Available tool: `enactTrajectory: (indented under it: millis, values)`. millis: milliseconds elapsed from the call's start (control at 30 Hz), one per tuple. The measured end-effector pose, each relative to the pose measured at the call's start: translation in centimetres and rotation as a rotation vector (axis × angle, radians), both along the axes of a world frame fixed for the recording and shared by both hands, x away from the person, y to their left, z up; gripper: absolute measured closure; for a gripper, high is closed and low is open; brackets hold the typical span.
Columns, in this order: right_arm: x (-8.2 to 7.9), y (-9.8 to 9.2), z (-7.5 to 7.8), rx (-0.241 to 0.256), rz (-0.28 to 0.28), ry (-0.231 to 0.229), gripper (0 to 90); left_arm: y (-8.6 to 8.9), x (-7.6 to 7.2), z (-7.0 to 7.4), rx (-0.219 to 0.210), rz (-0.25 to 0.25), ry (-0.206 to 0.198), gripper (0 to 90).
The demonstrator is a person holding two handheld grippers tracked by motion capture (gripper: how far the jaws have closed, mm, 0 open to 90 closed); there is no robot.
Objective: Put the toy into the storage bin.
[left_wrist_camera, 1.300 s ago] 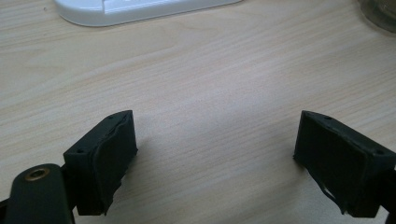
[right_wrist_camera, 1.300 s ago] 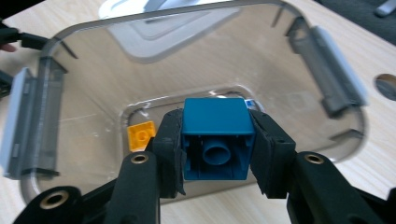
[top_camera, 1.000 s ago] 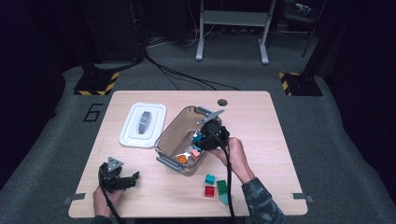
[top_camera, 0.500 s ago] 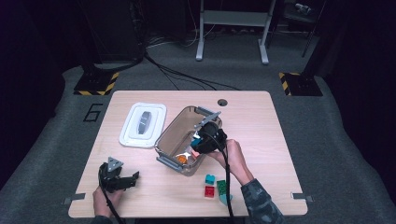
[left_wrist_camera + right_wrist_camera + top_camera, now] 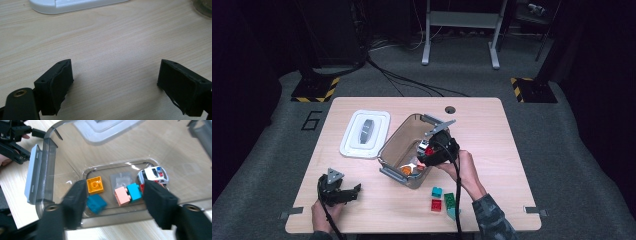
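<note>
On the pale wooden table (image 5: pixel 512 140), ringed by grey carpet (image 5: pixel 572 130), the right gripper (image 5: pixel 113 195) gapes wide above the smoky clear plastic bin (image 5: pixel 50 160); the left gripper (image 5: pixel 115 82), at seven o'clock, is also wide.

The right hand-held gripper (image 5: pixel 424 150) hangs over the clear bin (image 5: pixel 398 145), white lid (image 5: pixel 364 133) beside it.
</note>
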State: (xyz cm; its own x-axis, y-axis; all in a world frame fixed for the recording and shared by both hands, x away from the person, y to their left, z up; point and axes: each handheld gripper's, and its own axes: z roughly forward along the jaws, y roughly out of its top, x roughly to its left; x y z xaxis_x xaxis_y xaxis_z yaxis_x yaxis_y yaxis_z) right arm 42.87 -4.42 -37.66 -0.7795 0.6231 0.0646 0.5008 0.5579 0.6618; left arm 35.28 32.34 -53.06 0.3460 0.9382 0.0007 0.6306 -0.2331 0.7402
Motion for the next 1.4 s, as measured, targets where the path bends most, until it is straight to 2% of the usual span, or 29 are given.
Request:
enactTrajectory:
  millis: [100, 267, 400, 633, 833, 867, 1000, 1033, 1067, 1167, 1333, 1400]
  values:
    - [-0.4, -1.0, 0.3, 0.021, -0.022, -0.014, 23.6, 0.0, 0.0, 0.0, 0.000, 0.000, 0.000, 12.6]
    - [-1.1, -2.9, 0.0, 0.030, -0.051, -0.024, 15.2, 0.0, 0.0, 0.0, 0.000, 0.000, 0.000, 12.6]
    - [-1.8, -4.5, -1.1, 0.038, -0.064, -0.021, 13.3, 0.0, 0.0, 0.0, 0.000, 0.000, 0.000, 12.6]
    - [-3.1, -6.4, -4.1, 0.025, -0.077, 0.024, 6.3, 0.0, 0.0, 0.0, 0.001, 0.000, 0.000, 12.6]
    - [-3.7, -6.4, -6.6, 0.016, -0.072, 0.077, 1.0, 0.0, 0.0, 0.0, 0.000, 0.000, 0.000, 12.6]
    - [-3.7, -6.4, -7.1, 0.016, -0.054, 0.073, 0.9, 0.0, 0.0, 0.0, 0.000, 0.000, -0.001, 12.6]
    - [-3.9, -6.0, -8.2, 0.012, -0.047, 0.089, 0.1, 0.0, 0.0, 0.0, 0.000, 0.000, -0.001, 12.6]
    - [-4.0, -5.8, -8.4, 0.008, -0.048, 0.081, 0.4, 0.0, 0.0, 0.0, -0.001, 0.001, -0.001, 12.6]
    - [-4.1, -5.7, -8.5, 0.009, -0.049, 0.096, 1.5, 0.0, 0.0, 0.0, 0.001, 0.000, -0.001, 12.6]
    - [-4.2, -5.3, -9.3, -0.004, -0.027, 0.080, 3.1, 0.0, 0.0, 0.0, 0.000, 0.000, 0.000, 12.6]
    - [-4.5, -4.6, -10.4, -0.034, -0.017, 0.108, 2.8, 0.0, 0.0, 0.0, 0.000, 0.000, 0.000, 12.6]
    - [-4.6, -4.4, -10.6, -0.038, -0.011, 0.094, 10.6, 0.0, 0.0, 0.0, 0.001, -0.001, 0.000, 12.7]
